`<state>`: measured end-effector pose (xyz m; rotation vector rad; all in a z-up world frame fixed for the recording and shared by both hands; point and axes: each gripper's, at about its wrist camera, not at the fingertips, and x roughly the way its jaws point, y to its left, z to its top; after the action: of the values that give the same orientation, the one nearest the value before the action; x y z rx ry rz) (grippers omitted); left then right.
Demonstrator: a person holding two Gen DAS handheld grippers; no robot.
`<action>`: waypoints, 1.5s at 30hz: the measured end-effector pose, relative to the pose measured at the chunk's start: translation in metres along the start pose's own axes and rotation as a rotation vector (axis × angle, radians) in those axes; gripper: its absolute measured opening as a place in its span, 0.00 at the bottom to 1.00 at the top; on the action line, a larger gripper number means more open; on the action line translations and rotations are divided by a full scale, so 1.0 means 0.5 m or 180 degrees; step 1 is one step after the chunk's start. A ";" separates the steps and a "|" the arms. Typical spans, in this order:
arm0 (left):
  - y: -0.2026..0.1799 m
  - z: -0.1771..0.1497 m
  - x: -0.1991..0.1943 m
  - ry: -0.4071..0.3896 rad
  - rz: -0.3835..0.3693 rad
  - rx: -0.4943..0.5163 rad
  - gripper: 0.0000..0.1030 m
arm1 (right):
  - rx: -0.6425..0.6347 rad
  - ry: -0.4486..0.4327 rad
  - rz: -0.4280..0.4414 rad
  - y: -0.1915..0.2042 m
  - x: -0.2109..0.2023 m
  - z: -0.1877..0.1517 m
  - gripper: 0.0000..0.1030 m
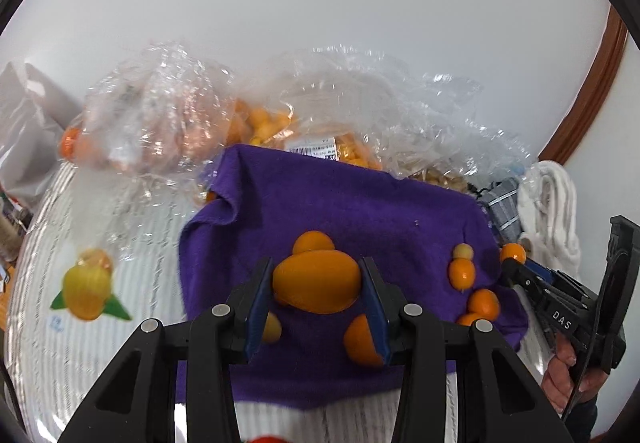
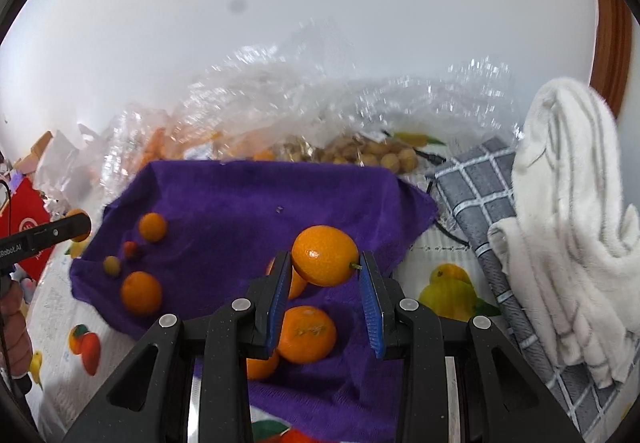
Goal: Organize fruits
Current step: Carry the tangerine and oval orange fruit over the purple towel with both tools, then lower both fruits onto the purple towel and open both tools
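An oval kumquat (image 1: 316,281) sits clamped between the blue pads of the left gripper (image 1: 316,283), held above the near half of the purple cloth (image 1: 340,195). A second kumquat (image 2: 325,255), with a short green stem at its right end, is held in the right gripper (image 2: 325,275), touching the left pad and meeting the right one at the stem, also over the cloth's near half. More small orange fruits lie loose on the cloth: a mandarin (image 2: 307,334) just below the right gripper's load, and a scatter of kumquats (image 2: 141,292) toward the cloth's left edge in the right wrist view. Along the cloth's far edge stand clear plastic bags (image 1: 160,111) holding orange fruit, and another bag of pale brown round fruit (image 2: 376,153). Past the cloth's right edge lie a grey checked towel (image 2: 476,199) and a white towel (image 2: 568,211), all on a fruit-printed tablecloth (image 1: 88,283).
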<state>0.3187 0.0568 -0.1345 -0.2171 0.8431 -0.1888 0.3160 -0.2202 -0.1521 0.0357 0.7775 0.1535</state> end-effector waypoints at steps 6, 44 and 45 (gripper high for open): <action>-0.019 -0.004 0.059 0.0101 0.0132 0.0088 0.39 | -0.0031 0.0159 -0.0043 -0.002 0.055 -0.015 0.33; -0.035 -0.008 0.041 0.0177 0.0124 0.0117 0.54 | -0.0160 0.0239 -0.0169 0.029 0.025 -0.022 0.51; -0.034 -0.010 0.030 0.0156 0.0113 0.0105 0.55 | -0.0162 0.0235 -0.0178 0.032 0.014 -0.021 0.54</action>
<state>0.3236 0.0363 -0.1440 -0.1670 0.8912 -0.1752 0.3116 -0.2038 -0.1632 -0.0401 0.8473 0.1219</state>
